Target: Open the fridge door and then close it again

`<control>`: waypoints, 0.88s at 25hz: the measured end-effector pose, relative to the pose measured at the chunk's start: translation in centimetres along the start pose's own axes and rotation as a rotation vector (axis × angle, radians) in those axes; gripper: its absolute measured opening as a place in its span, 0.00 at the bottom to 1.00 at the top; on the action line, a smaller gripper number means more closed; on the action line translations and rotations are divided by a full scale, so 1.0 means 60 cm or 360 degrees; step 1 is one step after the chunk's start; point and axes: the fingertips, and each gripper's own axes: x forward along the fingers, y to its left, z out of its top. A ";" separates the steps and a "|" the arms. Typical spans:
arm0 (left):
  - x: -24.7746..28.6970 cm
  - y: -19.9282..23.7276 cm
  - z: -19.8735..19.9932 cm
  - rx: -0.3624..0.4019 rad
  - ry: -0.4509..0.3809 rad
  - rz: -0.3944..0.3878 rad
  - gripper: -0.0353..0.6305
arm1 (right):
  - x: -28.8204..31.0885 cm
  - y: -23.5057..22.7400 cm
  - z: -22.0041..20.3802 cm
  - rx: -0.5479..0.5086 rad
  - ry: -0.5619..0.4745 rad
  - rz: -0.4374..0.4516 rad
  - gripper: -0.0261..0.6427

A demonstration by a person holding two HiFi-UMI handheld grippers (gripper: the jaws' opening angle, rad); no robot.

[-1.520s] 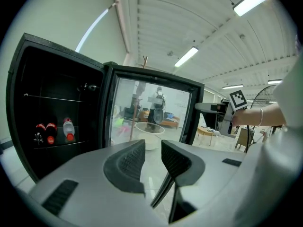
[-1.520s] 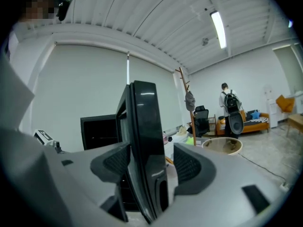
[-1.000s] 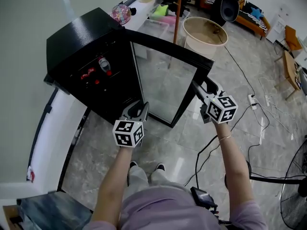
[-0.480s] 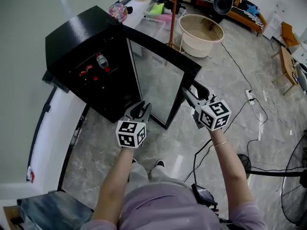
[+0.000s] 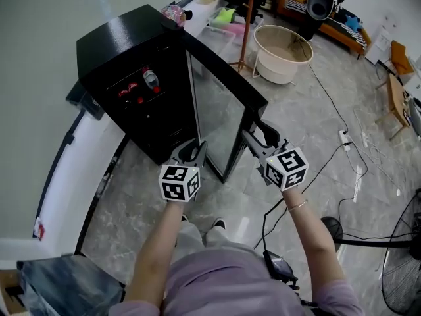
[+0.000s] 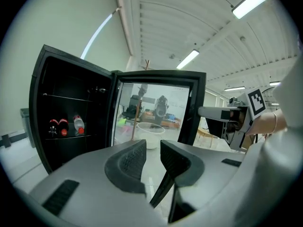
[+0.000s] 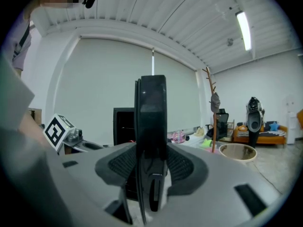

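Observation:
The black fridge [image 5: 125,78] stands open, with bottles [image 5: 150,79] on its shelf. Its glass door [image 5: 220,110] swings out to the right. My right gripper [image 5: 253,135] is at the door's free edge. In the right gripper view the dark door edge [image 7: 151,108] stands between the pads of the right gripper [image 7: 151,162]; the jaws have just been closing and press on it. My left gripper [image 5: 192,151] hovers low in front of the door. The left gripper view shows the left gripper [image 6: 152,150] open with nothing between its jaws, the fridge [image 6: 71,122] ahead of it.
A beige tub [image 5: 283,51] and a wooden pole [image 5: 248,25] stand behind the door. Cables and a power strip [image 5: 343,139] lie on the tiled floor to the right, with a fan [image 5: 401,275] at the lower right. A white counter [image 5: 72,176] runs along the left.
The right gripper has moved left with the door's edge, and the door has swung in toward the fridge. The left gripper has shifted only slightly.

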 end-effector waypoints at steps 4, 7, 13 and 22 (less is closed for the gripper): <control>-0.021 0.009 -0.005 -0.0011 -0.0001 0.0034 0.19 | 0.004 0.039 0.002 -0.0015 0.0015 0.0039 0.34; -0.036 0.016 -0.009 -0.0025 -0.0005 0.0064 0.19 | 0.006 0.067 0.003 -0.0051 0.0026 0.0071 0.34; -0.074 0.037 -0.016 -0.0053 -0.0025 0.0136 0.19 | 0.013 0.125 0.004 -0.0110 0.0035 0.0154 0.34; -0.121 0.075 -0.017 -0.0092 -0.0062 0.0239 0.19 | 0.044 0.206 0.010 -0.0190 0.0078 0.0307 0.28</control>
